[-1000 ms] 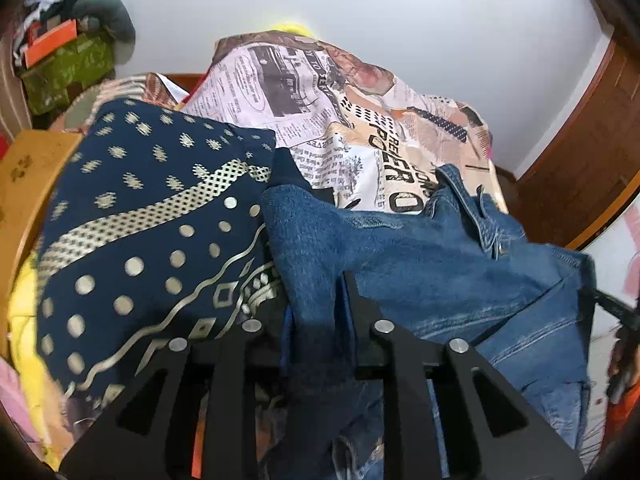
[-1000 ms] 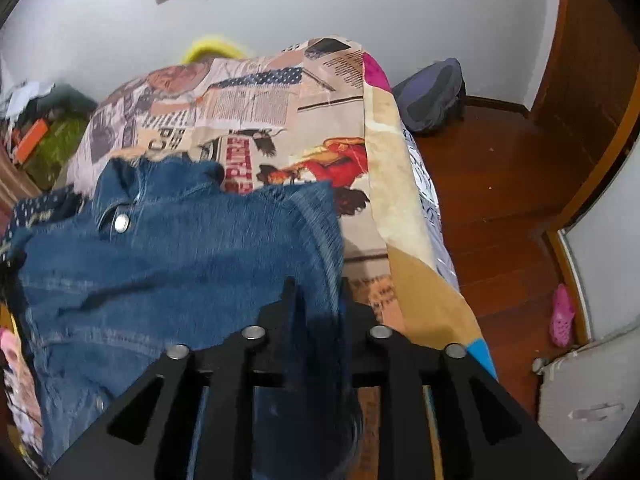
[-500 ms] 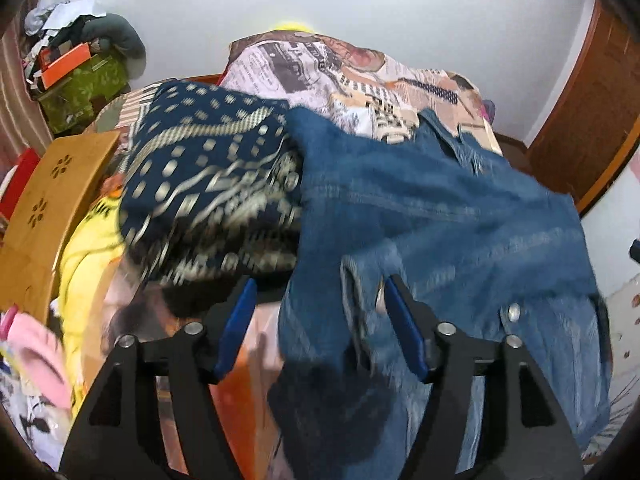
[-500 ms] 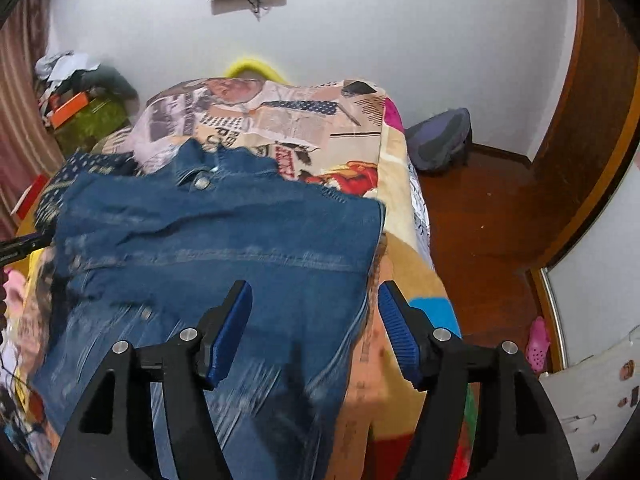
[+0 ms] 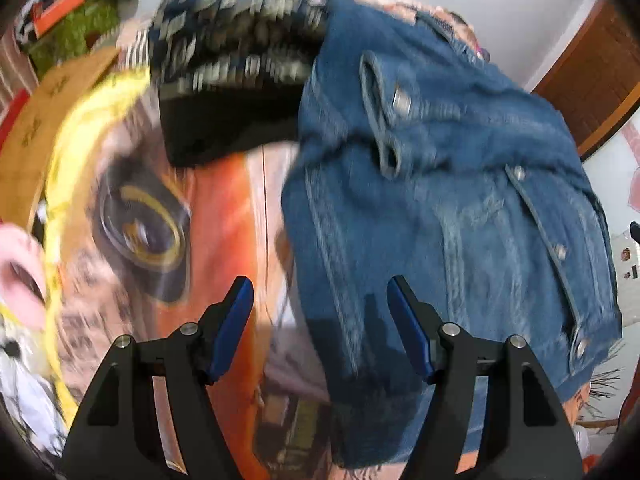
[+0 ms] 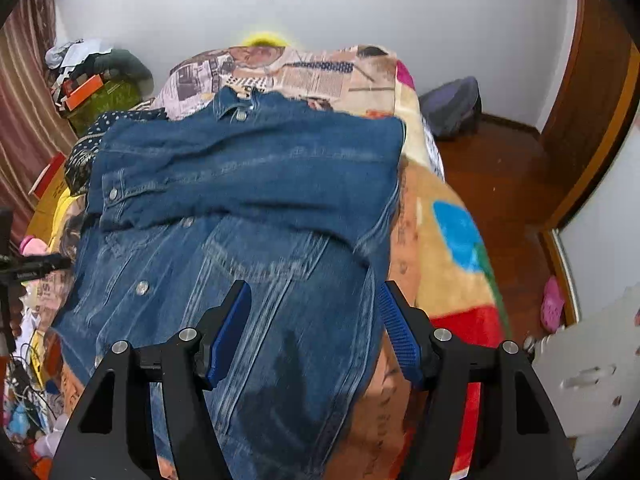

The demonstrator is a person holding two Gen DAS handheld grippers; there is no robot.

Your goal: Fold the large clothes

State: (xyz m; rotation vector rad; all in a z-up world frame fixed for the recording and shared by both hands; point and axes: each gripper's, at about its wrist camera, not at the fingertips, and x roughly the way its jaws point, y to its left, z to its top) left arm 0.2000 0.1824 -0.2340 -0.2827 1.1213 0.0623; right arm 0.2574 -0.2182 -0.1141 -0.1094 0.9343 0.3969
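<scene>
The left gripper [image 5: 320,322] had its black fingers with blue pads [image 5: 230,330] spread apart and grasping nothing; only the near left edge of the blue denim jacket with metal snap buttons [image 5: 460,208] lay below the gap, close to the right pad and not pinched by either. The right gripper [image 6: 314,330] was likewise released, its ribbed blue pads [image 6: 398,336] standing wide on either side of the jacket's near right part, with the cloth lying loose under them.

The jacket [image 6: 248,200] was spread on the bed, its far half folded over toward the near half so that a straight fold edge ran across the middle, with the collar at the far end. In the left wrist view, which was blurred, a cuff with a snap lay on top of the denim. Just left of the jacket, at its far left corner, sat a folded dark navy garment with a pale dotted pattern [image 5: 236,40], touching the denim.

Beneath both lay the newspaper-print blanket in orange, beige and red [image 6: 440,216] covering the bed. A yellow cloth [image 5: 76,120] showed at the bed's left edge. Farther out, a green and orange pile [image 6: 100,92] sat in the far left corner, a dark bag [image 6: 452,106] rested on the wooden floor [image 6: 504,184] by the far wall, and a pink shoe [image 6: 552,304] lay on the right.
</scene>
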